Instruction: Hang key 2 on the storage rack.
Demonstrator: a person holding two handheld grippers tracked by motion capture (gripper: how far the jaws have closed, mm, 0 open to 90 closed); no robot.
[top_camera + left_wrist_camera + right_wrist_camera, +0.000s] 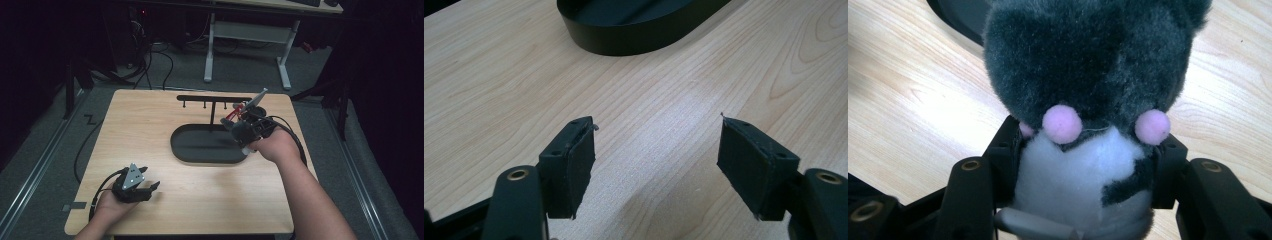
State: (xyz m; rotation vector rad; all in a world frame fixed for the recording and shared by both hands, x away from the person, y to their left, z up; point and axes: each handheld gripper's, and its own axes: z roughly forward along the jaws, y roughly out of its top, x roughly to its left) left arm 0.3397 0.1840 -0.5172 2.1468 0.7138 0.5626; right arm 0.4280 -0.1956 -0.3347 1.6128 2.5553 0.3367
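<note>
No writing or labels are readable anywhere. The right gripper [239, 131] pinches a dark grey and white plush toy [1088, 100] between its jaws, held above the right end of the black oval tray [190, 150]. The left gripper [150, 189], jaws spread and holding nothing, rests on the wooden table [200, 200] near the tray's left end.

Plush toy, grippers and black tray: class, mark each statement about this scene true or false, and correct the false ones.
1. The right gripper grips a grey and white plush toy. True.
2. The left gripper holds a pink ball. False: its jaws stand open with nothing between them, above the wooden table.
3. The black tray is oval. True.
4. The plush toy lies flat on the table beside the left gripper. False: it is held up at the tray's right end.
5. A black rack stands behind the tray. True.
</note>
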